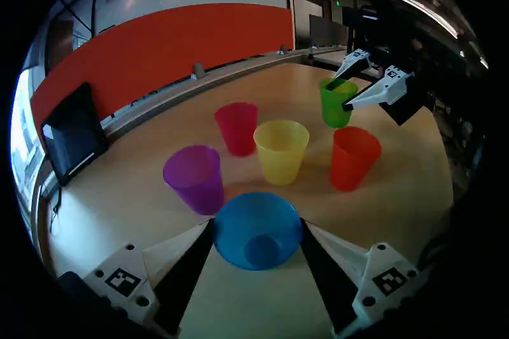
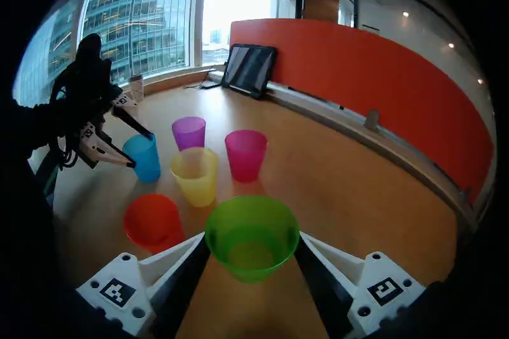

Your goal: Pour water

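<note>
The left gripper (image 1: 256, 224) pinches the blue cup (image 1: 257, 249), the right gripper (image 2: 251, 238) the green cup (image 2: 251, 221); better bring rims close, tilt slowly.

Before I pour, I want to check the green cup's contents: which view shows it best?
Right gripper view: the green cup sits large between the fingers, its inside visible. The left gripper view shows it small, far off.
</note>
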